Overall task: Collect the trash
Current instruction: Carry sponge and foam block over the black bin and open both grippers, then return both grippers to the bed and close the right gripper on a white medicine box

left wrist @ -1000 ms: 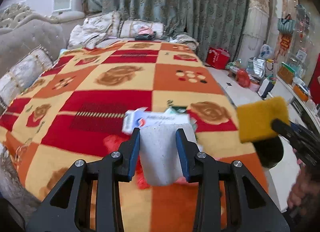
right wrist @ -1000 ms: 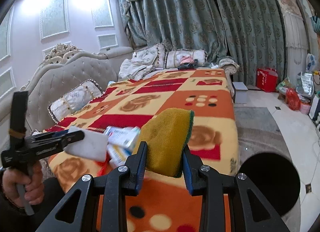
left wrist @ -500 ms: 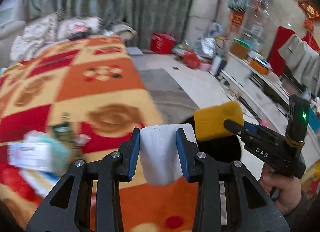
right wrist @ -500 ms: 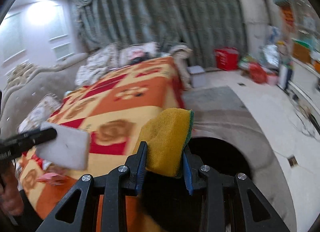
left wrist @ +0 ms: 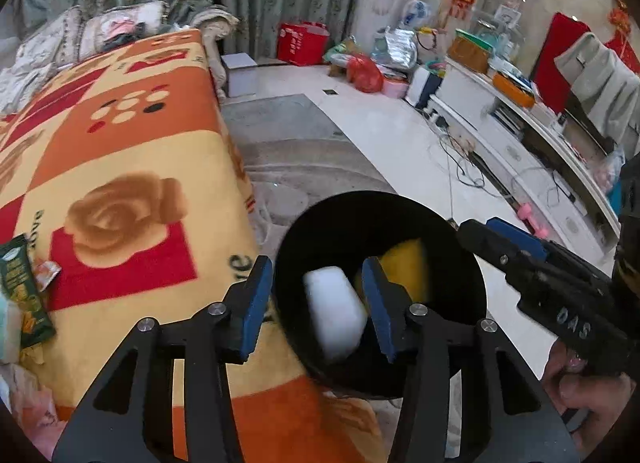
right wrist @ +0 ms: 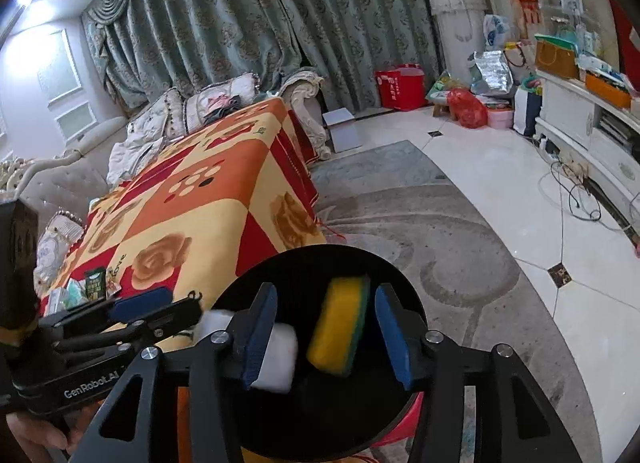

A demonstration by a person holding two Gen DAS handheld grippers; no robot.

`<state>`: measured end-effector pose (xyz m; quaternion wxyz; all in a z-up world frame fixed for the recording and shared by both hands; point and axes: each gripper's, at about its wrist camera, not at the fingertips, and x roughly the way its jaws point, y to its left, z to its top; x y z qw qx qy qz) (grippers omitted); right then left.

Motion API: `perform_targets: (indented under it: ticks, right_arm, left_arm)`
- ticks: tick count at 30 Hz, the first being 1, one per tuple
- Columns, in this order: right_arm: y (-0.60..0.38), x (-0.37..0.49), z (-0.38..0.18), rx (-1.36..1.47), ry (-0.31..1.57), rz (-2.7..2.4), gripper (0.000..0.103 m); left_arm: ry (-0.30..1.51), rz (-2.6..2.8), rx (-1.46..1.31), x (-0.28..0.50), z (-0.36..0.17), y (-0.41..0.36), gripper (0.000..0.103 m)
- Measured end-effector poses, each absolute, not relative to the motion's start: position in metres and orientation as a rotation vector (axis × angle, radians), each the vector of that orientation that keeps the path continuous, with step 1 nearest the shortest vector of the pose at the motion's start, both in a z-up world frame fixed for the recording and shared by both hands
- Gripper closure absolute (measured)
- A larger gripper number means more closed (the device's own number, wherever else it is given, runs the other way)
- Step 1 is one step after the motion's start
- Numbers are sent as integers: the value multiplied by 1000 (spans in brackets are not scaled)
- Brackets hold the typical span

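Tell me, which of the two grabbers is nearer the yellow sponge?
The right gripper: the yellow sponge drops between its open jaws over the black bin. The left gripper is beside it, around the white sponge.

We look down along both pairs of fingers, close above the black bin [left wrist: 380, 291] [right wrist: 320, 351]; both views share it, the blanket [left wrist: 120, 151] [right wrist: 208, 203] and floor [left wrist: 380, 135] [right wrist: 500, 191].

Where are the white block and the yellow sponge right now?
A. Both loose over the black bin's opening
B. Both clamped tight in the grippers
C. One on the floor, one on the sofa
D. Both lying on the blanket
A: the left gripper and right gripper are open, and the white block and yellow sponge sit blurred against the black bin opening, gripped by neither.
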<state>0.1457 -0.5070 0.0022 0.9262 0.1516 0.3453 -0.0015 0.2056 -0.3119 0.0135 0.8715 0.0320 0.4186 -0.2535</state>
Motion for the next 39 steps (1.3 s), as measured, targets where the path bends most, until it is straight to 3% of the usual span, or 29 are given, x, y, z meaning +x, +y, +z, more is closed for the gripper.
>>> perform_targets:
  ticks: [8,13,18,20,22,26,28,31,39]
  right_arm:
    - [-503,144,20,389,638,-10,54]
    - [-470,140,38,378,566,61,53]
    - [-415,135,48,373,530,197,51]
    - [-390,130,47,369,513,270,46]
    - [-362,124,39,406,529,342,37]
    - [-304,120,38,358,569,468,36]
    - [-279,114,32,247,542,528,29]
    - [-243,125,21,131,617,546,29]
    - [-188,156,32,-21,548,639,28]
  left_arm:
    - [836,-519,-5,179,45,-267,55]
    - [767,-516,-32,149,74,-224,46]
    - [714,-477,-66,124,94,-157,41]
    - [690,-434,-76,113,97,-118,40]
    - [665,-373,-62,105,94,-85,35]
    - [660,-229,-73,97,69,-15,34]
    - [702,-175,-115,101,49,9,34]
    - [747,-121,-189,101,19,32,34]
    - [731,-105,-154,89,-17,42,34]
